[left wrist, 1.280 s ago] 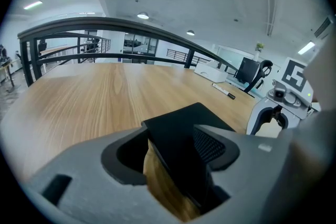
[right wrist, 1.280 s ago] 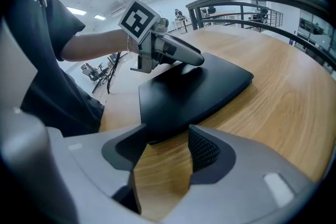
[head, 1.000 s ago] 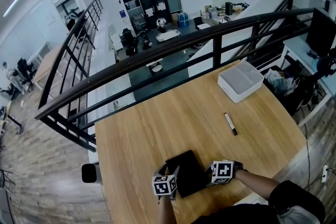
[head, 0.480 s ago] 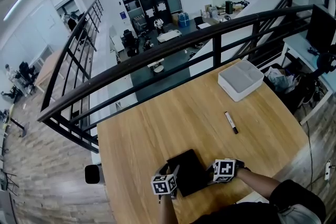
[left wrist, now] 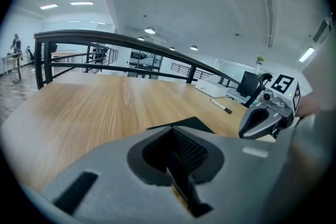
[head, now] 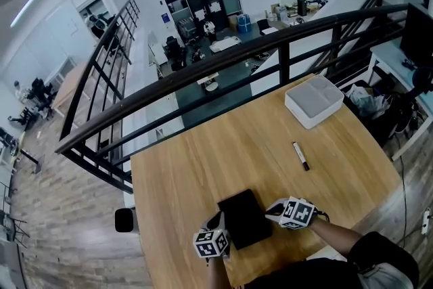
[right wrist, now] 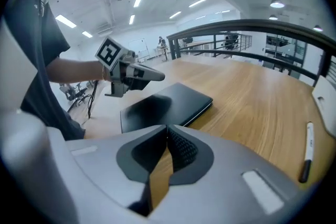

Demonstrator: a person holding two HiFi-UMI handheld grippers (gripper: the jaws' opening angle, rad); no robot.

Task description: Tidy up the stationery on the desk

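A black notebook (head: 245, 218) lies flat near the desk's front edge. My left gripper (head: 220, 220) hangs just off its left side and my right gripper (head: 271, 208) just off its right side. Both have just been closing and now stand shut with nothing between the jaws. The left gripper view shows the notebook (left wrist: 185, 124) past my left gripper (left wrist: 171, 130), with the right gripper (left wrist: 251, 127) at the right. In the right gripper view the notebook (right wrist: 168, 105) lies beyond my right gripper (right wrist: 168, 129), and the left gripper (right wrist: 156, 76) hovers over its far side. A black-and-white marker pen (head: 300, 156) lies further right.
A white lidded box (head: 313, 101) stands at the desk's far right corner. A black railing (head: 223, 64) runs along the far edge, with a drop to a lower floor behind it. The marker (right wrist: 306, 157) lies on bare wood at the right. A person's sleeve (head: 379, 260) is at bottom right.
Both grippers' jaws have closed from open. Both have lifted a little beside the notebook, and the right one has turned. The notebook and marker have not moved.
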